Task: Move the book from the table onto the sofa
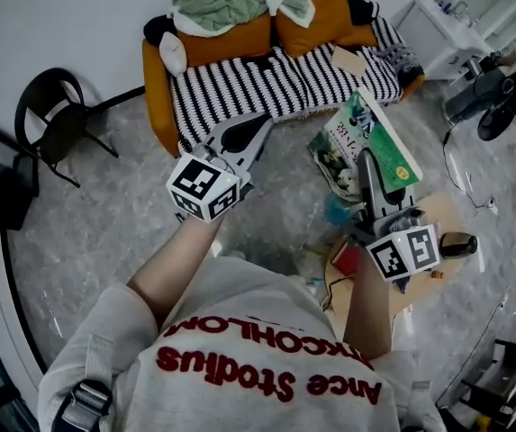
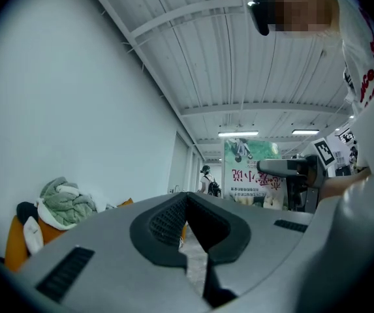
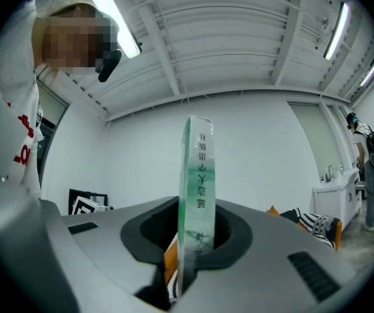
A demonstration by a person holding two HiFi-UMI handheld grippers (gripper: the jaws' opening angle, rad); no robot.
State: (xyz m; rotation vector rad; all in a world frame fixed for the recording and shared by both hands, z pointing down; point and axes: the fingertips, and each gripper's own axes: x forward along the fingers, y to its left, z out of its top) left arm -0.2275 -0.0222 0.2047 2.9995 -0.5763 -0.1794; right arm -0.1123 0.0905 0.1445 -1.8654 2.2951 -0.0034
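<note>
right gripper (image 3: 190, 243) is clamped on the book (image 1: 379, 135), jaws narrow, with the thin green spine standing upright between them. the book is held in the air over the grey floor (image 1: 104, 232), between the striped sofa (image 1: 267, 84) at the far side and the small wooden table (image 1: 439, 211) at the near right, close to the sofa's right end. left gripper (image 2: 187, 206) has its jaws pressed together with nothing between them, pointing at the sofa's middle. a green blanket (image 1: 217, 0) is heaped on the orange cushions (image 1: 325, 12); a black chair (image 1: 52, 115) stands at the left
</note>
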